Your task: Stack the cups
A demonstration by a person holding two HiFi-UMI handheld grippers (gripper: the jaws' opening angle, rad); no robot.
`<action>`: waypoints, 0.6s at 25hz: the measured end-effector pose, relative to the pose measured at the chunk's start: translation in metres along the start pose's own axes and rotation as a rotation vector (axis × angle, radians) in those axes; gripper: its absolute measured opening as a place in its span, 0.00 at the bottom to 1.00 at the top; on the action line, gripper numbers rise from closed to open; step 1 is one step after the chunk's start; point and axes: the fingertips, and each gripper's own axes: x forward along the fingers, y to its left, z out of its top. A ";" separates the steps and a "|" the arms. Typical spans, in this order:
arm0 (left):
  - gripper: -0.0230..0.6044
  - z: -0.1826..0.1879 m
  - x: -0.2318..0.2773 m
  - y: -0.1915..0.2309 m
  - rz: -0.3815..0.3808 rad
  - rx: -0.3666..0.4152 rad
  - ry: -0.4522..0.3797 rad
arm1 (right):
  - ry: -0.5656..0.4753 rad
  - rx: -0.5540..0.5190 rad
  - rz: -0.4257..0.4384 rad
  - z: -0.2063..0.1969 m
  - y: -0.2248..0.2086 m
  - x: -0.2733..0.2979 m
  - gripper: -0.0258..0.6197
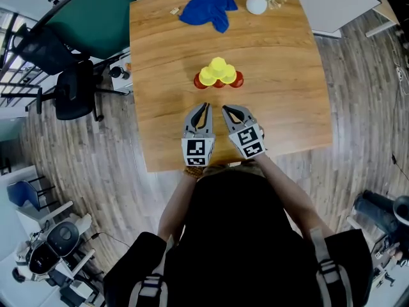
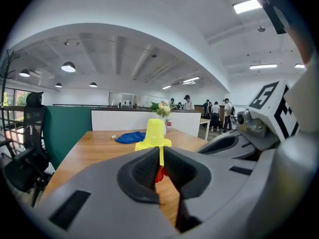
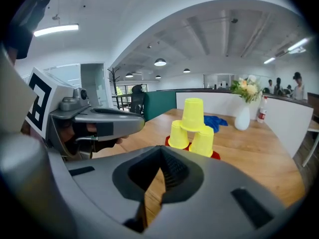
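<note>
My left gripper (image 1: 203,107) and right gripper (image 1: 227,110) sit closed on nothing near the cup pyramid (image 1: 218,73). Bumping it would scatter cups over the tabletop (image 1: 160,50).

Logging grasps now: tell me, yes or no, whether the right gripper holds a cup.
No, the right gripper has its jaws shut with nothing between them, and the yellow cups stand apart beyond it.

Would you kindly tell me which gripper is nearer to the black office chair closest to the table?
Left. The left gripper sits on the office chair's side of the table; the right gripper is beside it, farther from the chair.
</note>
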 end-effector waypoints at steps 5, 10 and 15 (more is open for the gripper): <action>0.10 -0.011 0.002 -0.004 -0.032 -0.010 0.030 | 0.023 0.030 -0.004 -0.014 -0.004 0.002 0.05; 0.10 -0.018 0.008 -0.006 -0.052 -0.033 0.061 | 0.061 0.054 -0.005 -0.026 -0.010 0.009 0.05; 0.11 -0.035 0.017 -0.004 -0.050 -0.065 0.131 | 0.086 0.102 -0.009 -0.034 -0.014 0.016 0.05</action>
